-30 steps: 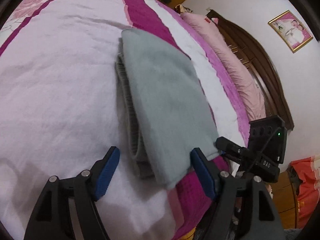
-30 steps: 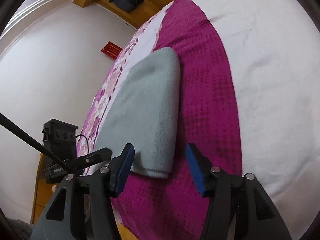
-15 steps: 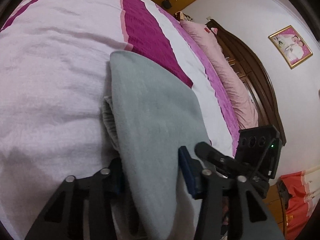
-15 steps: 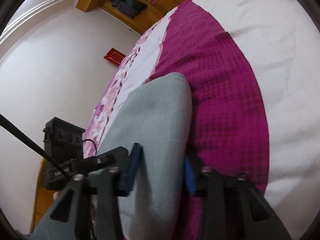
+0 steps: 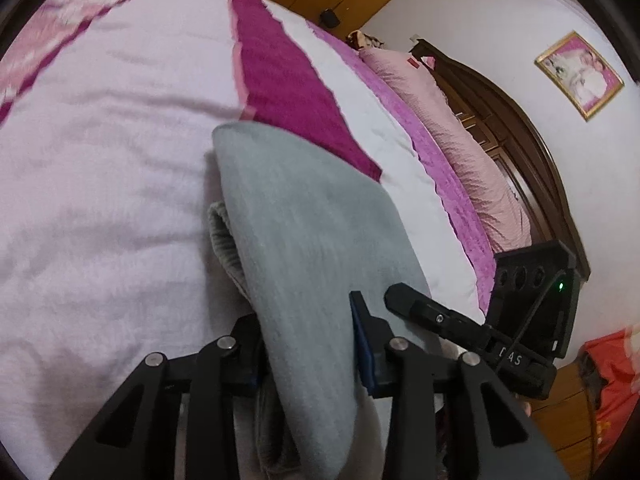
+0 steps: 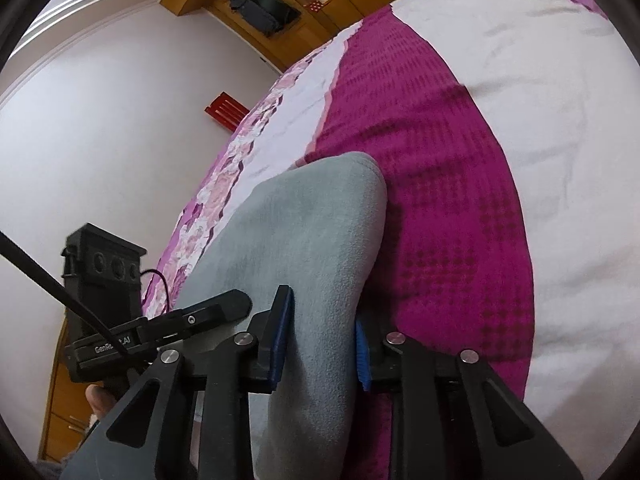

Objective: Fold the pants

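Your folded pants (image 5: 304,216) lie on the bed (image 5: 100,200), running from mid-frame down to the bottom edge in both views. Your left gripper (image 5: 308,344) straddles their near end at lower centre; your right gripper (image 6: 320,344) does likewise. Pillows (image 5: 452,132) lie upper right, against the headboard (image 5: 532,160).

The pants (image 5: 304,240) run off the bottom edge in both views — their near end is cut off. The left gripper (image 5: 308,344) has its left pad hidden behind cloth.

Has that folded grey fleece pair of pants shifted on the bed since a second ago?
Yes. The folded grey fleece pants had their near end flat on the pink-and-magenta bedspread; now it is raised between both grippers' closing jaws.
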Available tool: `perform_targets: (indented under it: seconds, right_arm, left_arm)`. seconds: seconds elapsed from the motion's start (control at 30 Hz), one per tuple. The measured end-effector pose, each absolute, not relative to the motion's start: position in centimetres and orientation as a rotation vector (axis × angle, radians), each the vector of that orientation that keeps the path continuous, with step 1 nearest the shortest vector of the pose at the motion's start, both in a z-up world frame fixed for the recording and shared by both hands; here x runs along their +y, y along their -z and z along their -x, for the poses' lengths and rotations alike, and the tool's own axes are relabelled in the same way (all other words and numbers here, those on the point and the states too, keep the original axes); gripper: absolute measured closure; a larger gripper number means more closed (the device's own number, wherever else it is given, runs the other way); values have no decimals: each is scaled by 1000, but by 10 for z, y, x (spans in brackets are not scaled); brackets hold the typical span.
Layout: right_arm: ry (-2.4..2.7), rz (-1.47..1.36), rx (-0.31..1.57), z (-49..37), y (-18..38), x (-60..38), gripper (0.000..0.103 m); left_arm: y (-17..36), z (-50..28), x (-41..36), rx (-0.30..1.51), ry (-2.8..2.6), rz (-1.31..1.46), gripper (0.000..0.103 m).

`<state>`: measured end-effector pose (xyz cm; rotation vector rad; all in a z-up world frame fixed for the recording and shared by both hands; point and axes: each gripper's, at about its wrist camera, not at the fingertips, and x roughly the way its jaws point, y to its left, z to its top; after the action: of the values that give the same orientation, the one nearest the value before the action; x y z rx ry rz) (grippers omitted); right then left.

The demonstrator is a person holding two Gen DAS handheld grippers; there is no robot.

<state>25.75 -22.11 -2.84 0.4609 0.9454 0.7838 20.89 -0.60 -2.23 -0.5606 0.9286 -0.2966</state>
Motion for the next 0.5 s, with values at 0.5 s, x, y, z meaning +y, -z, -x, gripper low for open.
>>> perform_targets:
  seconds: [0.5]
  right_arm:
    - [-808,-390,856,-357,-43,-214,78]
  left_arm:
    - [-50,-291,-7,789,304,462,67]
